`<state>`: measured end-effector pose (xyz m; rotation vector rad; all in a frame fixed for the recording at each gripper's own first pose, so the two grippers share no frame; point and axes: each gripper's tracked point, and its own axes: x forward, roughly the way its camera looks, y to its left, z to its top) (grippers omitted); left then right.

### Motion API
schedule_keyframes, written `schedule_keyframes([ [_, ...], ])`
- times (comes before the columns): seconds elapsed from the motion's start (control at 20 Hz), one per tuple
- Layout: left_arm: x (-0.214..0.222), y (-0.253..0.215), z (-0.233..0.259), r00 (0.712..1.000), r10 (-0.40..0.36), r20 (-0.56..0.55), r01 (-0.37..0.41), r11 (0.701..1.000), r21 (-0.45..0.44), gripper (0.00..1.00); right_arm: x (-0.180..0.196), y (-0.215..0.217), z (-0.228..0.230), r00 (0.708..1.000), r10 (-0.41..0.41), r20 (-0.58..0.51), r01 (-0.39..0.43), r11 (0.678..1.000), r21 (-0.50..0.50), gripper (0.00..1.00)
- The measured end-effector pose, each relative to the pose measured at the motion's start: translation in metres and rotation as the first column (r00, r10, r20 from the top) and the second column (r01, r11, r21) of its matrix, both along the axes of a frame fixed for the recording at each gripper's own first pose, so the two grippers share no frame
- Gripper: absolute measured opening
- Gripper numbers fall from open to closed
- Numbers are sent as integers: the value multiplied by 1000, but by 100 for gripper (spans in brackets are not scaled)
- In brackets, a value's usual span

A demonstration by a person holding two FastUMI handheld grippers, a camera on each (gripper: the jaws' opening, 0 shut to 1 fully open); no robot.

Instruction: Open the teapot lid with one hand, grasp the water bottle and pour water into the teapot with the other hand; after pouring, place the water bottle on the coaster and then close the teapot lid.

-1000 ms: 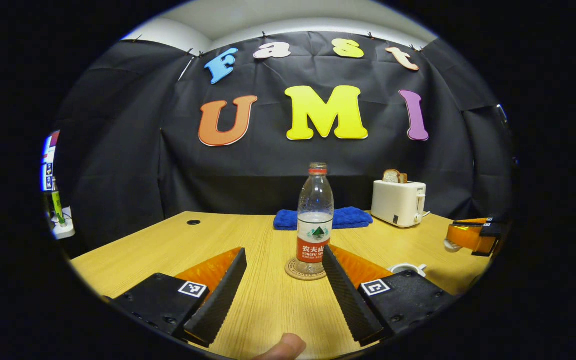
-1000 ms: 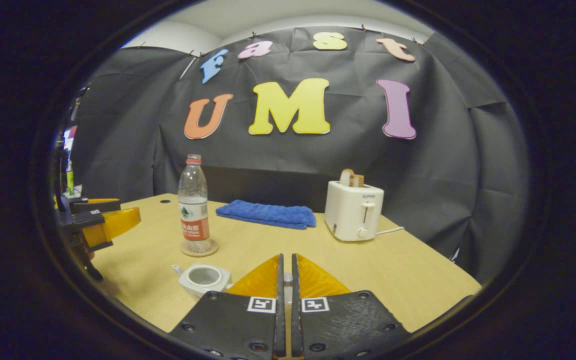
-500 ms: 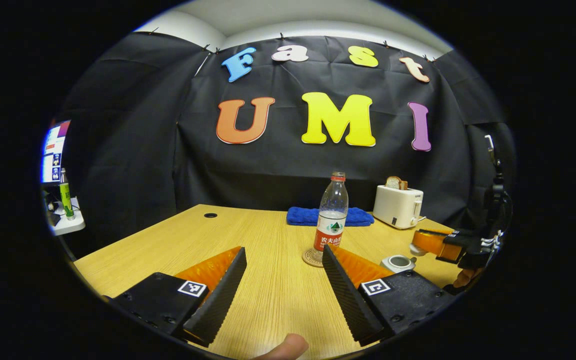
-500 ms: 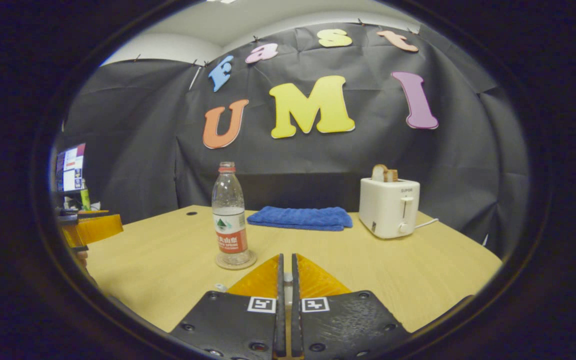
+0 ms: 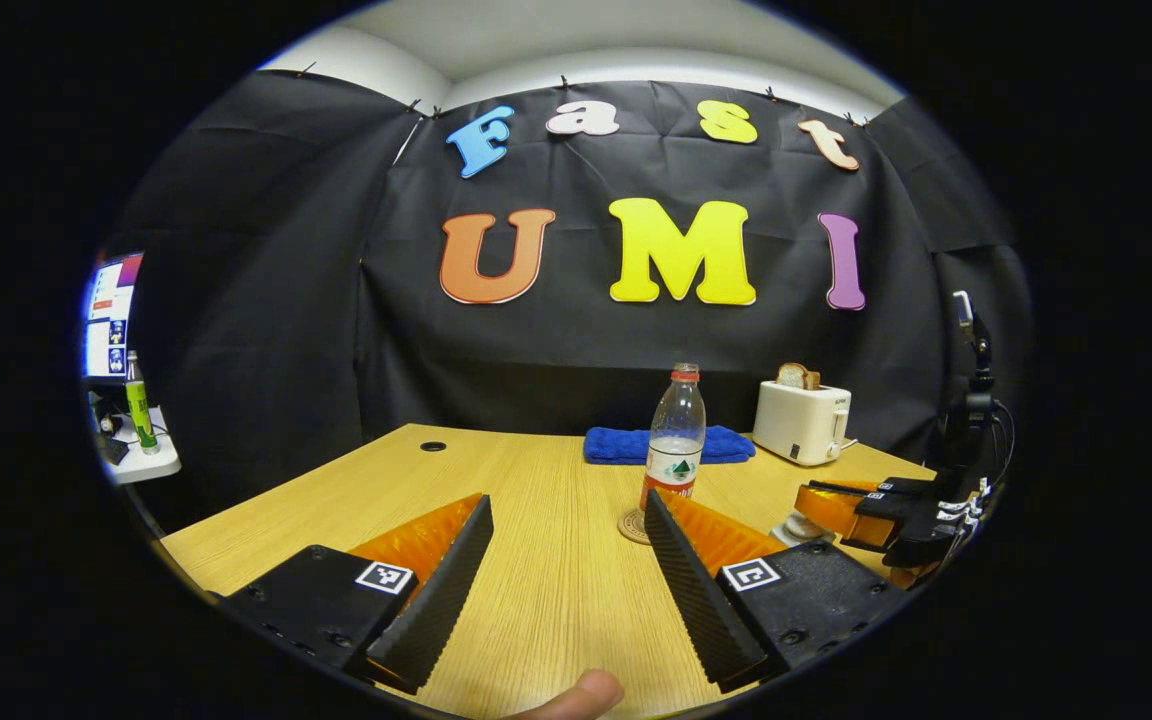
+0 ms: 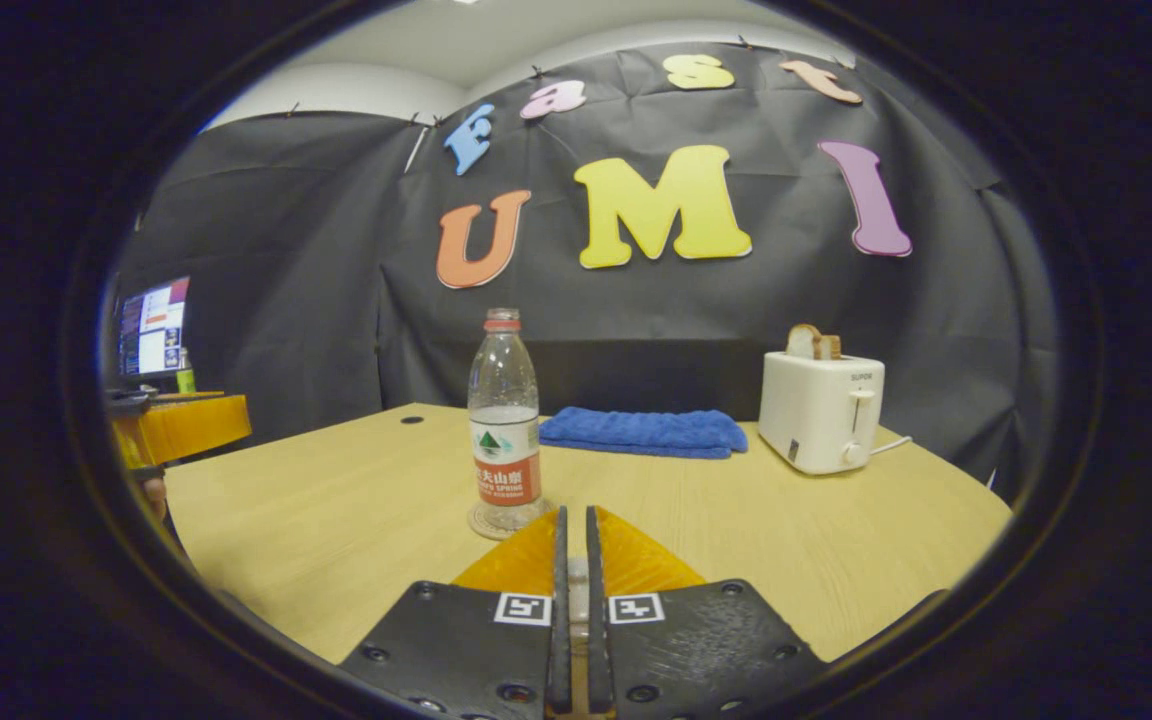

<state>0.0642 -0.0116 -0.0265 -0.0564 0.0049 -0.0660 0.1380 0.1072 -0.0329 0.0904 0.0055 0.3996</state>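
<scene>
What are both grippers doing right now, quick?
Left gripper: open, holding nothing.
Right gripper: fingers nearly together on something small and pale, likely the teapot lid.

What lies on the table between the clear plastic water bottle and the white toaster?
A folded blue towel, seen in the right gripper view, slightly behind both.

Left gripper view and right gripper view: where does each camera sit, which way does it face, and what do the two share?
Left gripper view: rides on the left gripper, facing along its spread fingers across the table toward the water bottle on the coaster; a fingertip shows at the bottom, the right gripper far right.
Right gripper view: rides on the right gripper, fingers nearly together with something pale between them, facing the water bottle; the left gripper sits far left.
Shared: water bottle, coaster, blue towel, toaster, table.
</scene>
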Motion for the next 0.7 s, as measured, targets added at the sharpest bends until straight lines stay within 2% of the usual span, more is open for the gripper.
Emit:
schedule_keyframes([
  [0.1,0,-2,-3,1000,-1,-14,1,1000,-1,96,2,-8,1,999,-35,10,35,999,-16,6],
  [0.35,-2,-7,-3,1000,-9,-21,9,1000,-6,96,-5,-16,5,998,-64,8,64,998,-17,6],
  [0.4,-4,-9,-3,1000,-10,-27,11,1000,3,96,-12,-22,8,997,-81,16,81,996,-26,13],
  [0.45,-6,-10,-2,999,-10,-31,10,1000,11,96,-19,-25,9,996,-91,21,92,995,-33,14],
  [0.65,-23,-24,5,998,-37,-53,39,999,26,96,-57,-48,35,985,-164,46,165,986,-30,36],
  [0.7,-30,-31,7,996,-60,-65,62,998,29,96,-68,-54,42,982,-178,60,180,983,-32,51],
])
